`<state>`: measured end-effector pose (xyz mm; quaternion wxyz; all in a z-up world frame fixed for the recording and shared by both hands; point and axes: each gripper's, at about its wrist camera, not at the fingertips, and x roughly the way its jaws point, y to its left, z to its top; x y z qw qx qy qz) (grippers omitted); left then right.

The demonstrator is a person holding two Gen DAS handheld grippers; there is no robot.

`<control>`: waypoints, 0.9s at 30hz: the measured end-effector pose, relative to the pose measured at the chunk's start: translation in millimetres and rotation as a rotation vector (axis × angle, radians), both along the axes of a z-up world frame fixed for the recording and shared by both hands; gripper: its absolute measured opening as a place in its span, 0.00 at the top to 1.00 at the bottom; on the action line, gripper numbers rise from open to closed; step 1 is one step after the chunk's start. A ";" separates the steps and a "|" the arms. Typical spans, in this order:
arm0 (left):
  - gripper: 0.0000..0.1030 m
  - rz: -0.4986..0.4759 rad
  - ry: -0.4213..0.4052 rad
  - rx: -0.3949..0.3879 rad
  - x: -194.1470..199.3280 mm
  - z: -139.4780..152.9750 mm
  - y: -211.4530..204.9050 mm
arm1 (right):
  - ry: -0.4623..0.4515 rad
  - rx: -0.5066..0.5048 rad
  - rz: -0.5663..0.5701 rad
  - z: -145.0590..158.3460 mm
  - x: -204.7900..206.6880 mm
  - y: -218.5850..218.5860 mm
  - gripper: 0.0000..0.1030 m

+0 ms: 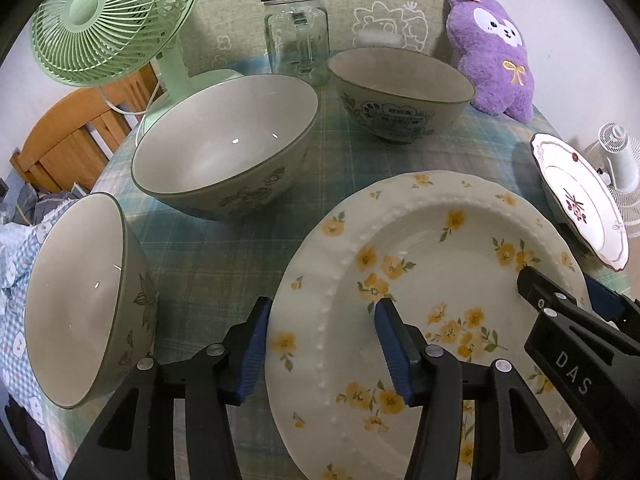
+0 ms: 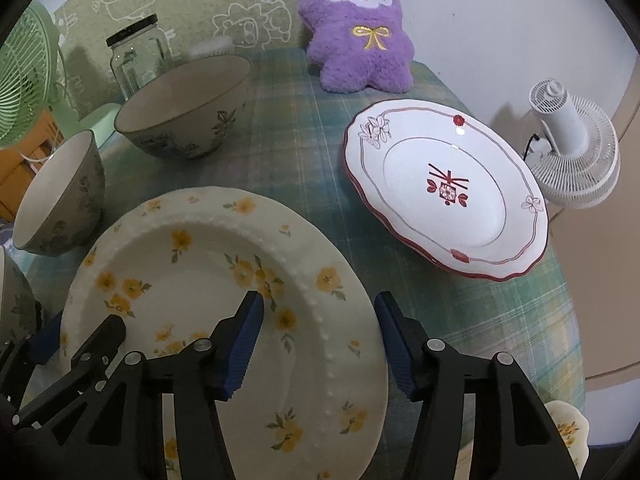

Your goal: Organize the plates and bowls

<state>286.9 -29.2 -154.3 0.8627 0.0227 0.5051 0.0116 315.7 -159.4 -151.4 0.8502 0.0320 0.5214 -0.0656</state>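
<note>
Both grippers are straddling the rim of the yellow plate (image 1: 432, 280) right now, one on each side. The left gripper (image 1: 320, 344) has the plate's 9 o'clock edge running between its blue pads, roughly half open; the pads stand either side of the rim and I can't tell if they actually press on it. Same story for the right gripper (image 2: 320, 340) at the plate's 3 o'clock edge: one finger over the inside, one outside the rim, about half open, contact unclear.

The plate sits on the plaid cloth (image 1: 224, 248), near edge of the table. In the left view, one bowl (image 1: 80, 300) is at 9 o'clock from the plate, a second bowl (image 1: 224, 144) at 11, and a third bowl (image 1: 400, 92) at 12, further back. The red plate (image 2: 444, 188) is at 2 o'clock in the right view, apart from the yellow one.

Behind all that: a jar (image 1: 296, 36), a green fan (image 1: 112, 20), a purple plush (image 2: 358, 28), and a white fan (image 2: 572, 152) off the table's right side.
</note>
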 end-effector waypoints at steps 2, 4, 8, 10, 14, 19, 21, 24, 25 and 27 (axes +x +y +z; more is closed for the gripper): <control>0.47 -0.005 -0.001 0.003 -0.5 -0.1 -0.4 | -0.002 0.008 0.000 -0.5 -0.5 -1.5 0.42; 0.47 -0.010 0.003 0.006 -0.3 -0.1 -0.3 | 0.002 0.014 0.002 -0.4 0.4 -2.1 0.42; 0.47 -0.012 0.011 0.007 0.1 0.3 -0.1 | 0.026 0.022 0.030 -0.8 3.0 -2.9 0.42; 0.47 -0.014 0.017 0.009 0.7 0.5 -0.6 | 0.038 0.020 0.056 -0.7 3.0 -2.4 0.42; 0.47 -0.043 0.024 0.007 0.7 0.2 0.0 | 0.050 0.019 0.087 -0.4 2.5 -1.4 0.42; 0.47 -0.045 0.047 0.003 1.9 0.5 1.5 | 0.054 0.018 0.068 2.6 1.8 -0.7 0.44; 0.47 -0.049 0.051 0.008 0.8 1.1 2.0 | 0.060 0.030 0.065 3.2 0.2 -1.3 0.45; 0.48 -0.054 0.047 0.022 -3.4 3.7 2.8 | 0.074 0.064 0.050 3.4 -2.5 -3.4 0.45; 0.48 -0.062 0.044 0.030 -5.4 4.4 2.5 | 0.078 0.071 0.046 3.6 -3.7 -3.6 0.45; 0.48 -0.063 0.048 0.030 -7.7 5.1 3.6 | 0.081 0.076 0.044 3.8 -6.0 -2.9 0.45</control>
